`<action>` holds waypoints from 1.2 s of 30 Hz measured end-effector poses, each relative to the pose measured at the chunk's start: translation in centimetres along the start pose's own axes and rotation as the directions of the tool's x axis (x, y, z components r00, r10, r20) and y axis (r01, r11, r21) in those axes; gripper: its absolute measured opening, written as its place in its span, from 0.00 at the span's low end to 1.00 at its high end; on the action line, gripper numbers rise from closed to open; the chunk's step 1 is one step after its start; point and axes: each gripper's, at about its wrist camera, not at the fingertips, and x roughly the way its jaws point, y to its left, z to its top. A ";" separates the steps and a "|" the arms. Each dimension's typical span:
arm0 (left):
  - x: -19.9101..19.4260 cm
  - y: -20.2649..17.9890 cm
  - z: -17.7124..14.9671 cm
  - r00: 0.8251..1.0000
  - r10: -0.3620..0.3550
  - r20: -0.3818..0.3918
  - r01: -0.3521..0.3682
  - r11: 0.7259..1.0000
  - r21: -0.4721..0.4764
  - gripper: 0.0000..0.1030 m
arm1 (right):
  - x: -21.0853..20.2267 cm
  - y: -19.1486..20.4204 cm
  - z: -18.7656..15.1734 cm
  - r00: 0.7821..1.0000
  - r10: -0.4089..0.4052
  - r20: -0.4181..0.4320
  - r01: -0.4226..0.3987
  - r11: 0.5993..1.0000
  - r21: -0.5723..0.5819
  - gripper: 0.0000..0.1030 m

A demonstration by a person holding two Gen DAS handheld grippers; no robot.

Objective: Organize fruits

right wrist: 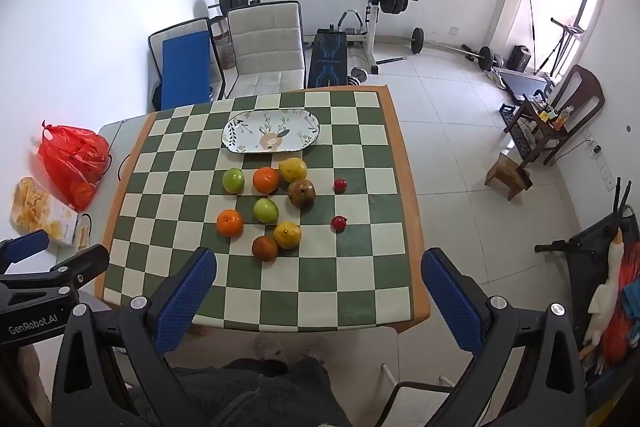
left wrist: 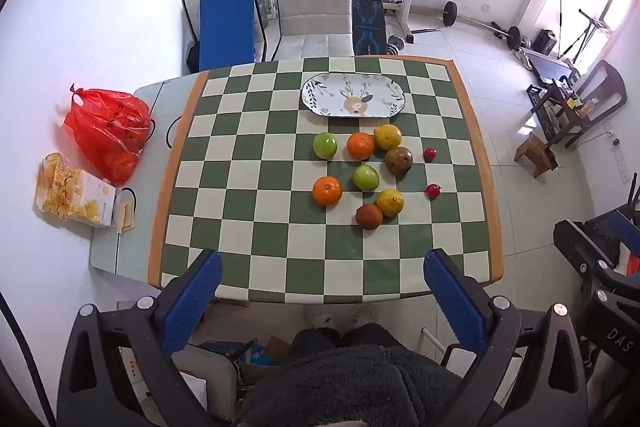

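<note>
Left gripper (left wrist: 322,291) and right gripper (right wrist: 318,291), both with fingers spread wide and empty, above the table's (left wrist: 494,187) near edge. Mid-table: ten loose fruits (left wrist: 366,177). Toward the far edge: patterned oval plate (left wrist: 353,95), bare.

Left gripper (left wrist: 322,283): black frame with triangular cut-outs, two fingers faced with blue textured pads (left wrist: 192,301).
Right gripper (right wrist: 318,281): same black frame; blue dimpled pads (right wrist: 450,297) on both fingers.
Fasteners: round silver screw heads (left wrist: 501,302) at the finger pivots, two per side.
Markings: white "GenRobot.AI" lettering (right wrist: 33,327) on the left unit's black body, seen from the right wrist view.
Clothing: dark grey fleecy garment (left wrist: 360,379); pale fuzzy slippers (left wrist: 316,315).
</note>
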 end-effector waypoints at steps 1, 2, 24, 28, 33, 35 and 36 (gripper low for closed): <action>0.0 0.0 0.0 1.000 -0.001 0.000 0.001 1.000 -0.002 1.00 | 0.0 0.0 0.0 1.000 0.001 -0.001 -0.001 1.000 0.000 1.00; 0.0 -0.1 0.0 1.000 -0.002 0.001 0.002 1.000 -0.003 1.00 | -0.1 0.0 0.0 1.000 0.001 -0.002 -0.001 1.000 0.000 1.00; -1.3 -0.9 -0.7 1.000 -0.023 0.016 0.023 1.000 -0.005 1.00 | -1.5 0.2 -0.8 1.000 -0.001 0.004 0.001 1.000 -0.014 1.00; -1.3 -0.8 -0.6 1.000 -0.024 0.016 0.024 1.000 -0.004 1.00 | -1.5 0.1 -0.8 1.000 -0.002 0.005 0.002 1.000 -0.011 1.00; -1.4 -0.9 -0.6 1.000 -0.024 0.018 0.024 1.000 -0.004 1.00 | -1.9 -0.1 -0.7 1.000 -0.002 0.010 0.002 1.000 -0.012 1.00; -1.4 -0.9 -0.6 0.999 -0.025 0.020 0.025 1.000 -0.004 1.00 | -1.9 0.0 -0.7 1.000 -0.001 0.009 0.001 1.000 -0.013 1.00; -1.3 -0.8 -0.6 0.999 -0.025 0.020 0.025 1.000 -0.003 1.00 | -1.9 0.0 -0.6 1.000 0.001 0.009 0.000 1.000 -0.013 1.00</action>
